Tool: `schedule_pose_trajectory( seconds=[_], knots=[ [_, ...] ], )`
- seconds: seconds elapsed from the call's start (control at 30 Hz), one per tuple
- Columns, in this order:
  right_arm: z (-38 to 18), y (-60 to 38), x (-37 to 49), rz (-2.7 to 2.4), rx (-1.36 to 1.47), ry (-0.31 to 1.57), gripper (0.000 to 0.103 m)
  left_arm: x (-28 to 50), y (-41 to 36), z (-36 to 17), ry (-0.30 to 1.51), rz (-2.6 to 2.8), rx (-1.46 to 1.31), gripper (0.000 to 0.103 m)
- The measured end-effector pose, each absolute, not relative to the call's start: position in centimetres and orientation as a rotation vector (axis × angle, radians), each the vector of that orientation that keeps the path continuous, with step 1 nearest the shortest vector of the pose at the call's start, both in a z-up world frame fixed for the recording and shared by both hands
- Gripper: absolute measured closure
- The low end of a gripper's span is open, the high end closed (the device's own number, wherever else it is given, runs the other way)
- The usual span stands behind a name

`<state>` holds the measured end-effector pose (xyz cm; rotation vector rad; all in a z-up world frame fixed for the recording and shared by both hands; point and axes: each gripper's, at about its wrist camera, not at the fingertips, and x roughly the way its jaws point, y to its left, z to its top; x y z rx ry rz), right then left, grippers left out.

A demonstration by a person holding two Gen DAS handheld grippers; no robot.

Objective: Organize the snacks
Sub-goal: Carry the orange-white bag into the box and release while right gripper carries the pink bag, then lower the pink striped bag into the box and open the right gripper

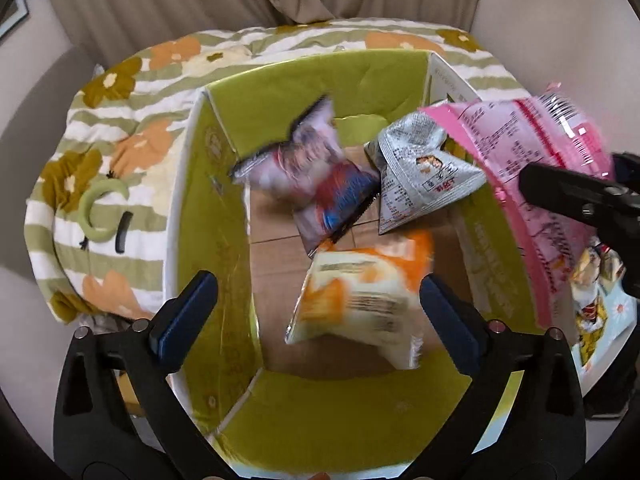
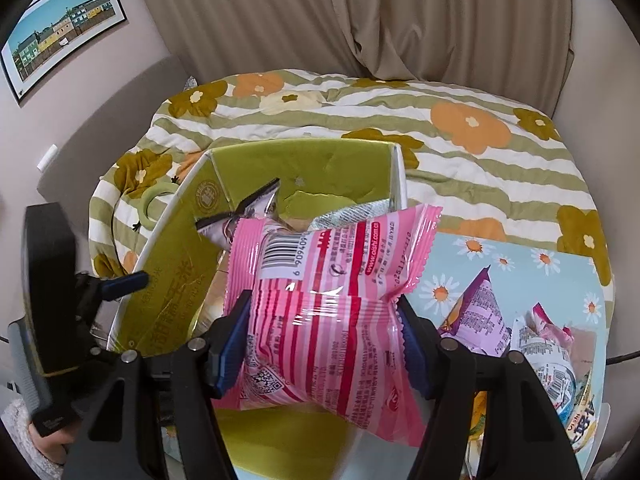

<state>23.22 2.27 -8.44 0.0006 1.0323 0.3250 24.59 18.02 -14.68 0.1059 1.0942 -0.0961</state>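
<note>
An open cardboard box with green flaps (image 1: 280, 92) stands on a flowered bedspread. Inside lie a purple-red snack bag (image 1: 316, 184) and a silver bag (image 1: 420, 176). An orange-and-white bag (image 1: 360, 300), blurred, is between the open fingers of my left gripper (image 1: 316, 312) above the box floor; the pads do not press it. My right gripper (image 2: 320, 340) is shut on a pink striped snack bag (image 2: 328, 308), held over the box's (image 2: 280, 160) right edge; it also shows in the left wrist view (image 1: 540, 168).
Several more snack bags (image 2: 532, 332) lie on a blue daisy-print sheet (image 2: 500, 256) right of the box. A green ring (image 1: 98, 212) lies on the bedspread (image 2: 480, 152) at left. Curtains hang behind.
</note>
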Motion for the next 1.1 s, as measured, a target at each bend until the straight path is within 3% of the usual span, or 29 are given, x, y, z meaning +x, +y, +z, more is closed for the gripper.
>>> schedule_pose_trajectory(
  seconds=[0.6,0.7,0.77,1.1],
  knots=[
    [-10.0,6.1,26.8,0.467,-0.014,1.095,0.038,23.3,21.1,-13.6,1.101,-0.012,-0.032,0.003],
    [-10.7,6.3,27.1,0.485,0.005,1.096,0.031,23.2,21.1,-13.9,1.112,-0.004,-0.024,0.003],
    [-10.7,6.1,26.8,0.473,0.008,1.083,0.01,23.0,21.2,-14.0,1.119,0.001,-0.022,0.003],
    [-10.1,5.0,24.6,0.44,0.005,1.055,0.008,21.6,21.0,-14.0,1.115,-0.007,-0.039,0.003]
  ],
)
